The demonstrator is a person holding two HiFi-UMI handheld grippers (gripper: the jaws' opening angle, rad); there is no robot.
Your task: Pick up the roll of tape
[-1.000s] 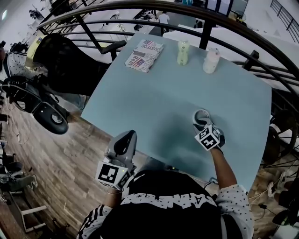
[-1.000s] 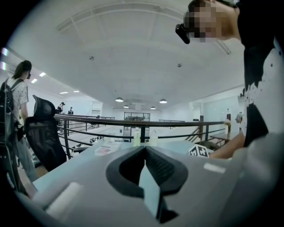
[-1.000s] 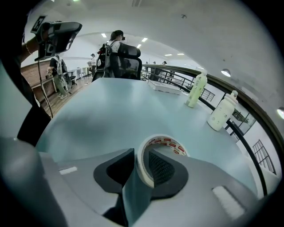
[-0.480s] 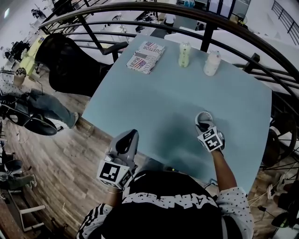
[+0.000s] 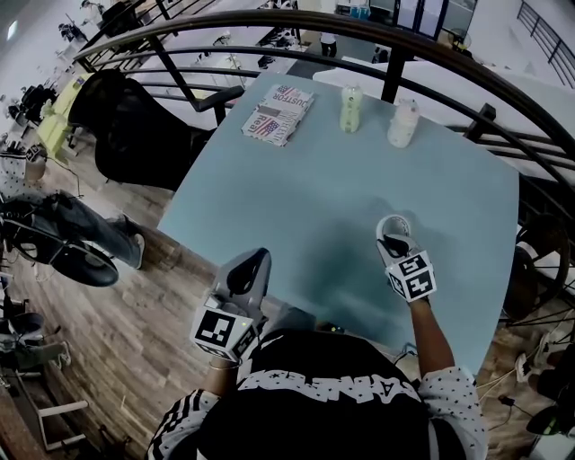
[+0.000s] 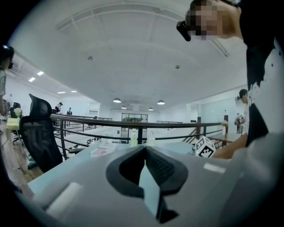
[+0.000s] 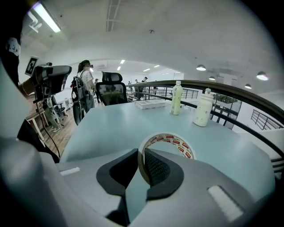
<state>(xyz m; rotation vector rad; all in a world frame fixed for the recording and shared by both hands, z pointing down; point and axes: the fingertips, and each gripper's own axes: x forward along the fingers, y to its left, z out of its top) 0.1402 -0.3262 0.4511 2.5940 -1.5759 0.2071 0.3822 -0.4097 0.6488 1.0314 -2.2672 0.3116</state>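
The roll of tape point(image 7: 171, 141), white with red print, stands tilted on edge above the pale blue table point(image 5: 305, 189). My right gripper point(image 7: 142, 154) is shut on the roll's near wall, one pad inside the ring and one outside; its jaws have just closed there. In the head view the tape roll point(image 5: 393, 224) sticks out beyond the right gripper point(image 5: 392, 241) near the table's right front. My left gripper point(image 5: 252, 261) hovers at the table's front edge, shut and holding nothing; its pads meet in the left gripper view point(image 6: 144, 150).
Two bottles point(image 5: 350, 106) point(image 5: 402, 122) and a printed booklet point(image 5: 278, 110) stand at the table's far edge. A dark curved railing point(image 5: 359, 27) runs behind the table. A black office chair point(image 5: 126, 126) sits off the table's left side.
The right gripper has risen a little with the tape roll and rolled its wrist, so the roll now stands more on edge. The left gripper has stayed put.
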